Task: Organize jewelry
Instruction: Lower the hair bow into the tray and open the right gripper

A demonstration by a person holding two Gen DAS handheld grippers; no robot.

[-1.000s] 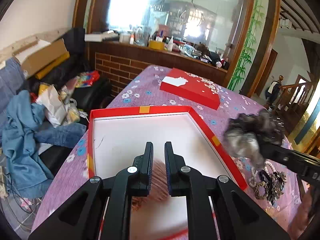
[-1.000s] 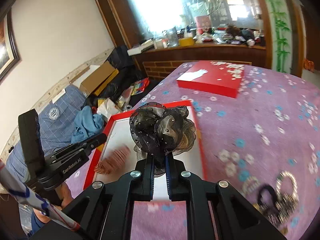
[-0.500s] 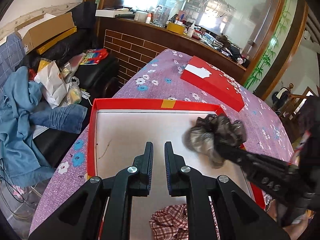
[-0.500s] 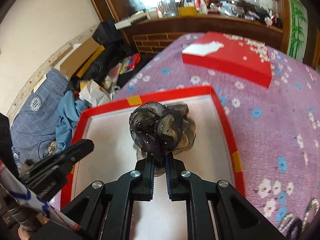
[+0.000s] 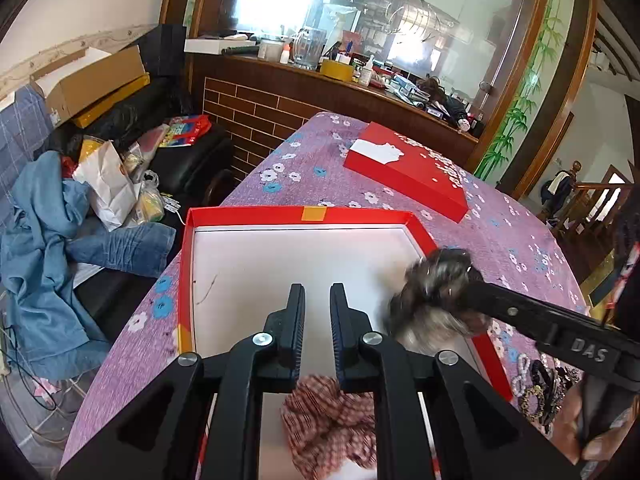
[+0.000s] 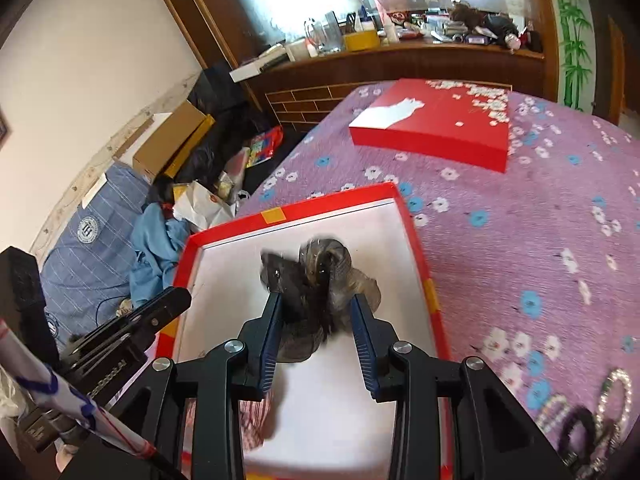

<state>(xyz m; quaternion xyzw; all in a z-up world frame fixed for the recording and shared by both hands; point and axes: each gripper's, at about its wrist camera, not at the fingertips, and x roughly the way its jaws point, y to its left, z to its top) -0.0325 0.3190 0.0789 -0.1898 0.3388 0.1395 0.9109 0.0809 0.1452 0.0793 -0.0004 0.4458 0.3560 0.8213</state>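
Scrunchie (image 6: 320, 280), dark sheer fabric with small studs, sits low over the white floor of the open red box (image 6: 332, 202), toward its right wall; whether it fully rests there I cannot tell, the frame is blurred. It lies between the jaws of my right gripper (image 6: 316, 320), which have just been opening, and the blue pads now stand apart from the fabric, so nothing is gripped. My left gripper (image 5: 317, 324) hovers over the near half of the same box, jaws nearly closed and empty, with a red checked scrunchie (image 5: 328, 420) lying on the box floor just below them. On the purple flowered desk (image 6: 540, 240), right of the box, a heap of bracelets and hair ties (image 6: 592, 420) waits. The red lid (image 6: 436, 124) lies farther back, well apart.

Risks, as I judge them: loose fabric could snag on a pad's ridges and lift out when I pull the right hand back. The dark scrunchie is close to the right wall and could drape over it. Both grippers crowd one box, so a careless retreat could knock them together or shove the box.
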